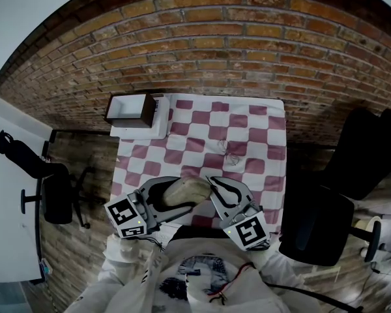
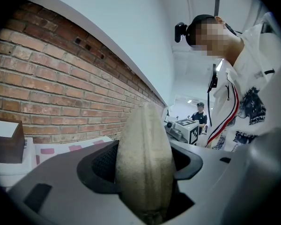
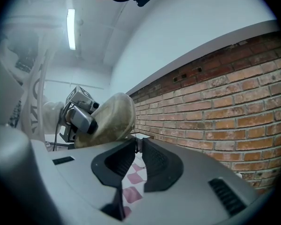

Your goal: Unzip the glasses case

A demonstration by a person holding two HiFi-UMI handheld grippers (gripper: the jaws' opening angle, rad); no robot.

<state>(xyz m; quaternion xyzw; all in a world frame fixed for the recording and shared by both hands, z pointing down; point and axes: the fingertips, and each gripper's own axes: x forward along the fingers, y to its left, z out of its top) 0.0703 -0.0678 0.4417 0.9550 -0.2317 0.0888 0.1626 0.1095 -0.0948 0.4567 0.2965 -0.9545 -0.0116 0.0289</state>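
Observation:
A beige glasses case (image 1: 186, 191) is held up in front of the person's chest, above the near edge of the table. My left gripper (image 1: 182, 193) is shut across its middle. In the left gripper view the case (image 2: 145, 163) stands on edge between the jaws of the left gripper (image 2: 145, 170). My right gripper (image 1: 211, 180) meets the case's right end. In the right gripper view the case (image 3: 107, 118) lies just left of the tips. There the right gripper (image 3: 139, 143) has its jaws almost touching, with a thin dark zipper pull (image 3: 138, 146) pinched between them.
A table with a pink-and-white checked cloth (image 1: 247, 129) stands against a brick wall (image 1: 208, 38). A white tray with a brown box (image 1: 131, 111) sits at its far left corner. A thin wire-like item (image 1: 231, 155) lies mid-table. Black chairs stand left (image 1: 52, 188) and right (image 1: 313, 230).

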